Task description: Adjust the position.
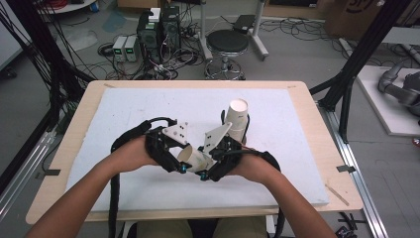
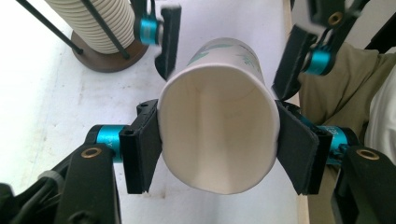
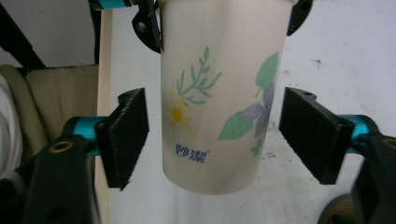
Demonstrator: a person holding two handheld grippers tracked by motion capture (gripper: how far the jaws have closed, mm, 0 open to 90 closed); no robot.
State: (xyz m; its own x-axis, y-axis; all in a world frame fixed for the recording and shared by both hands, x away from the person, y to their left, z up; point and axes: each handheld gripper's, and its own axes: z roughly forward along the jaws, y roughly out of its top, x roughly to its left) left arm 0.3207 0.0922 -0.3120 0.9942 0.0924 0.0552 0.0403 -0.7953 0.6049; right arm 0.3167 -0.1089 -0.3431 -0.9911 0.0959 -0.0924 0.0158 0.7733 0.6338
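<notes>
Gripping an empty paper cup (image 2: 217, 135) — left gripper (image 2: 218, 144) jaws pressing its rim.

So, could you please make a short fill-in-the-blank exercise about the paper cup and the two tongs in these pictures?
1. The left tongs squeeze the paper cup near its ____ end.
2. The pads of the right tongs stand ____ the cup's sides, not pressing on it.
3. The tall stack of cups stands in a holder with a round ____ base.
4. The cup is printed with leaves and ____.

Missing words: open (rim); apart from; wooden; flowers
</notes>
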